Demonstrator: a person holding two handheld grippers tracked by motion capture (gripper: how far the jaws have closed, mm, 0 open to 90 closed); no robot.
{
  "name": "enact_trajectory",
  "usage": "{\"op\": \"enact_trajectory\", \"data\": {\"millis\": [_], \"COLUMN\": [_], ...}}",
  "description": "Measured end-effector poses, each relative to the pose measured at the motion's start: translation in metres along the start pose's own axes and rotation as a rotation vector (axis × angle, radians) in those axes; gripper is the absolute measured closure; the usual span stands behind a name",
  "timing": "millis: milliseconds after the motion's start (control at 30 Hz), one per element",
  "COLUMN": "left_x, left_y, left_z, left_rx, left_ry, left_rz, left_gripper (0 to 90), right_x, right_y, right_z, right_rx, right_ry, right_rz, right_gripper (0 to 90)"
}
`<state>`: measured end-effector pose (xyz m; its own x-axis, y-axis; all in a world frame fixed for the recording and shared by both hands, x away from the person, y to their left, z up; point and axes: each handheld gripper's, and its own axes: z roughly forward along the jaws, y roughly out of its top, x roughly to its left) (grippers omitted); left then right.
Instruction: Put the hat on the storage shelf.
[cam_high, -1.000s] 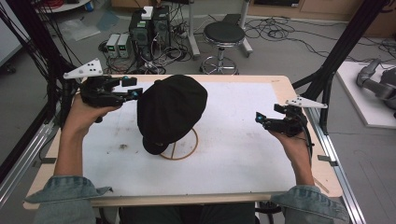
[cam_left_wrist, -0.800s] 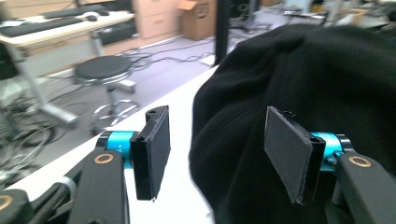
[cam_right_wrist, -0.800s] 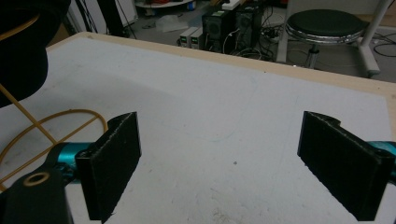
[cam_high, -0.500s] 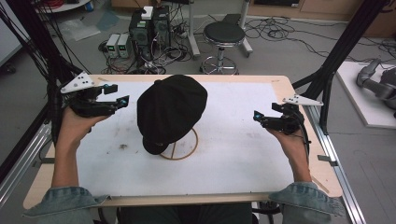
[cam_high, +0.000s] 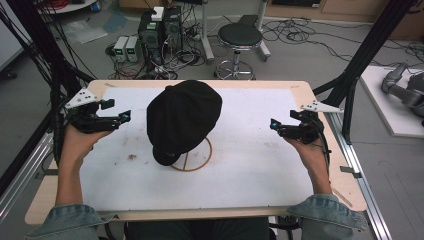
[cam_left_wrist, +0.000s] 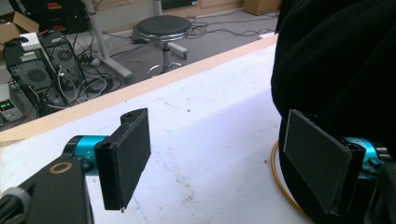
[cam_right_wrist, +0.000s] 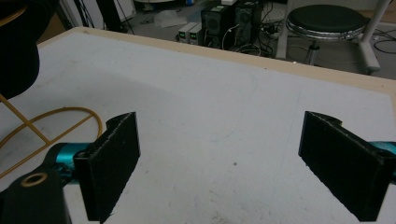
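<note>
A black cap (cam_high: 183, 120) sat on a thin gold wire stand (cam_high: 192, 159) near the middle of the white-topped table (cam_high: 250, 165), its brim drooping toward the person's side and its crown tilted a little to the far side. The ring at the foot of the stand lay flat on the table, partly showing from under the cap.

The left gripper (cam_high: 117, 114) was held at the table's left side, pointing across toward the cap but well clear of it. Its fingers (cam_left_wrist: 128, 156) had just been opening and stood wide apart with nothing between them; in the left gripper view the cap's dark cloth rose just beyond the right-hand finger, with the gold ring curving under it.

The right gripper (cam_high: 276, 125) was held near the table's right edge, well apart from the cap, also aimed inward. Its fingers (cam_right_wrist: 114, 161) were spread wide over bare table, gripping nothing.

Behind the table stood a round black stool (cam_high: 240, 37) and a few computer cases (cam_high: 161, 25) among loose cables on the floor.
</note>
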<state>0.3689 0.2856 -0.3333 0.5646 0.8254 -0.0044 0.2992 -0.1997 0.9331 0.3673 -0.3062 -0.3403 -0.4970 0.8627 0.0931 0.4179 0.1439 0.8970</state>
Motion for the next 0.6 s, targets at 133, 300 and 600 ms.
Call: {"op": "enact_trajectory", "data": {"millis": [133,300,600], "left_x": [0.0011,0.0013,0.0012], "left_y": [-0.0044,-0.0062,-0.0086], "left_z": [0.0006,0.0016,0.0023], "left_rx": [0.011,0.017,0.028], "left_ry": [0.009,0.016,0.025], "left_rz": [-0.006,-0.002,0.001], "left_gripper": [23.1,23.0,22.8], "right_x": [0.0012,0.0020,0.0022], "right_y": [-0.0001,-0.0002,-0.0001], "right_z": [0.0011,0.0037,0.0031], "right_rx": [0.003,0.009,0.007], "right_ry": [0.001,0.003,0.001], "right_rz": [-0.006,-0.006,-0.005], "right_gripper": [12.4,12.4,12.4]}}
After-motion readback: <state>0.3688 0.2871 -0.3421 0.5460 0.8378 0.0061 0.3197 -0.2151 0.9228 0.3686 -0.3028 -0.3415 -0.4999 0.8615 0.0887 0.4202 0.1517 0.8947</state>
